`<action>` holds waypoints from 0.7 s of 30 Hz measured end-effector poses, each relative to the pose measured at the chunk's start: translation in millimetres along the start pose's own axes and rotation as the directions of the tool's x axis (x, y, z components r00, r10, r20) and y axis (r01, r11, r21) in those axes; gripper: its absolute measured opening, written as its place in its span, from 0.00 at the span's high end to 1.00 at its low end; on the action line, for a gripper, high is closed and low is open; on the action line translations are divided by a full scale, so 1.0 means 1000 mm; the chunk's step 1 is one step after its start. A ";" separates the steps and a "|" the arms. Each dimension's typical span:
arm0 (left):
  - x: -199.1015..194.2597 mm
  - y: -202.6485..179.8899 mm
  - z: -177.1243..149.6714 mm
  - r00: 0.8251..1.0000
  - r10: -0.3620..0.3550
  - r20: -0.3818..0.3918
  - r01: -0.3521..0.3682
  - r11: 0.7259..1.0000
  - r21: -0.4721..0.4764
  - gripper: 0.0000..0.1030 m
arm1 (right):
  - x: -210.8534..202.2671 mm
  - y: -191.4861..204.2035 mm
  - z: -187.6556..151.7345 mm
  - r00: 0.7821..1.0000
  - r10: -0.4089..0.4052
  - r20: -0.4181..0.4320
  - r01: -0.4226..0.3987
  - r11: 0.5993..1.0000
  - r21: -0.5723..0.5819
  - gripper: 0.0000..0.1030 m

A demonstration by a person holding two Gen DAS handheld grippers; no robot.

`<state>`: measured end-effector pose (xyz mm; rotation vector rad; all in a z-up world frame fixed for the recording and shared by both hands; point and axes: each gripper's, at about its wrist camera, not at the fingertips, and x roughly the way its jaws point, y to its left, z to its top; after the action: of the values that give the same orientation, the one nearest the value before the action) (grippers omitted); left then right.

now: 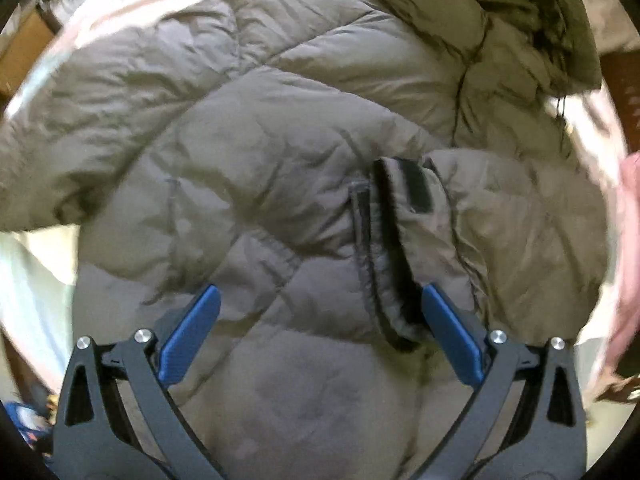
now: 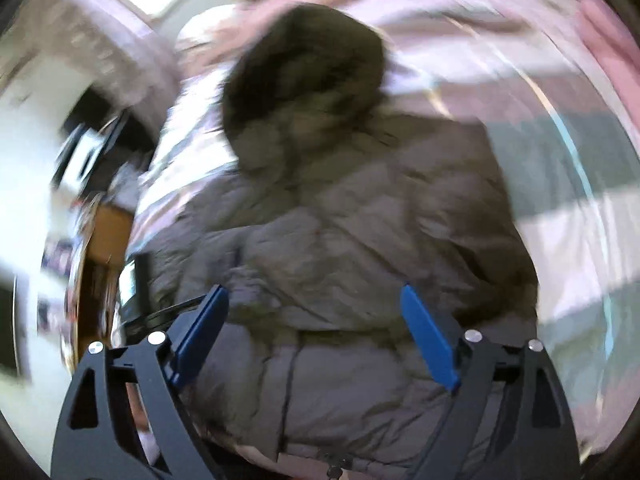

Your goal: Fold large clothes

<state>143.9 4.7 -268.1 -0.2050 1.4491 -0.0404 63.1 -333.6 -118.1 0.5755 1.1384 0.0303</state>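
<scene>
Here's the grey-brown puffer jacket [image 1: 280, 140], spread out flat and filling almost the whole left wrist view, its quilted panels wrinkled and puffy. One sleeve cuff [image 1: 400, 248] lies folded in across the body, dark lining and a black fastening strip showing at its end. The left gripper [image 1: 320, 300] hangs above the jacket looking nearly straight down, blue fingers [image 1: 192, 332] spread wide apart, nothing between them, the cuff just beside the right-hand finger. Over in the right wrist view, everything is smeared with blur: the same jacket [image 2: 360, 240] lies on a pale pink striped bed cover [image 2: 500, 60], its dark hood [image 2: 304, 80] at the far end. The right gripper [image 2: 312, 300] is above the near hem, its fingers [image 2: 428, 336] also parted wide and holding nothing. A brown box edge [image 2: 108, 232] shows off to the left.
</scene>
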 end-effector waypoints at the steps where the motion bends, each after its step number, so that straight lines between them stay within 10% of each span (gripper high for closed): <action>1: 0.003 0.000 0.002 1.000 -0.027 -0.002 0.027 1.000 -0.015 0.02 | 0.012 -0.015 0.002 0.999 -0.021 -0.035 0.023 0.997 0.072 0.14; 5: 0.029 -0.013 0.010 0.992 -0.125 -0.027 0.123 0.990 -0.063 0.11 | 0.045 -0.052 -0.008 0.990 -0.034 -0.136 0.063 0.975 0.215 0.14; 7: 0.040 -0.028 0.013 0.981 -0.178 -0.078 0.172 0.982 -0.081 0.66 | 0.050 -0.065 -0.011 0.987 -0.044 -0.156 0.083 0.965 0.250 0.14; 10: 0.053 -0.045 0.017 0.968 -0.238 -0.082 0.229 0.968 -0.103 0.90 | 0.054 -0.087 -0.007 0.991 0.001 -0.131 0.042 0.945 0.324 0.15; 16: 0.007 -0.060 0.037 0.963 -0.207 0.175 0.224 0.971 -0.080 0.94 | 0.011 -0.126 0.001 0.996 0.043 0.078 -0.075 0.878 0.473 0.14; 21: -0.022 -0.046 0.058 0.935 -0.088 0.343 0.147 0.978 -0.150 0.94 | 0.024 -0.136 0.005 0.992 0.115 0.049 -0.124 0.864 0.488 0.14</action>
<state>202.6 -30.4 -233.2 -0.4220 1.0986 0.0230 42.4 -444.9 -198.1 1.0999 1.0922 -0.1635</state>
